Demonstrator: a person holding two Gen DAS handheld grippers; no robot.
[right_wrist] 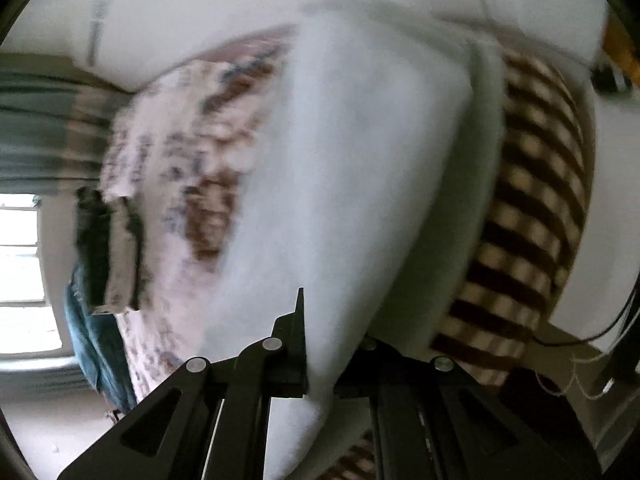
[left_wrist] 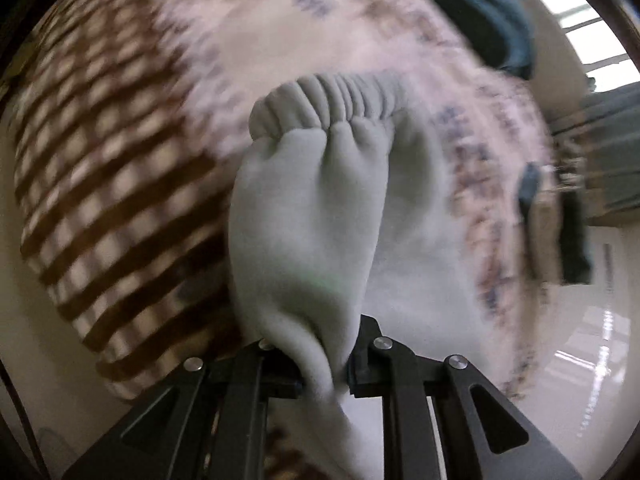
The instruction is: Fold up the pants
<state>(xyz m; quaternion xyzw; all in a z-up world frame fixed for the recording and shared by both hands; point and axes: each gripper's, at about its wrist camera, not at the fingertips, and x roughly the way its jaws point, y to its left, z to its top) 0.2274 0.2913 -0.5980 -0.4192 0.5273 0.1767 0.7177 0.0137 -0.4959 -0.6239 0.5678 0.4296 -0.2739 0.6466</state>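
Your left tongs [left_wrist: 326, 376] are clamped tight on a fold of the pale grey pants [left_wrist: 304, 216], the cloth pinched between the two black pads with almost no gap. From that grip the fabric runs up and away from the tongs to a gathered elastic band [left_wrist: 328, 100], which sits bunched at the far end of the held piece, lifted off the bed below.

Your right tongs [right_wrist: 320, 384] are closed just as firmly on another part of the pants [right_wrist: 352, 184]. Here the cloth spreads out wide and smooth ahead of the pads, filling the middle of the right wrist view, with a doubled edge along its right side.

Under the pants lies a bed with two covers: a brown-and-cream checked blanket [left_wrist: 108, 184] on one side and a pinkish patterned sheet [left_wrist: 248, 24] on the other. In the right wrist view the checked blanket [right_wrist: 536, 216] lies right of the cloth and the patterned sheet [right_wrist: 168, 168] left of it. Both views are blurred. A dark teal garment [left_wrist: 480, 12] lies at the sheet's far edge.
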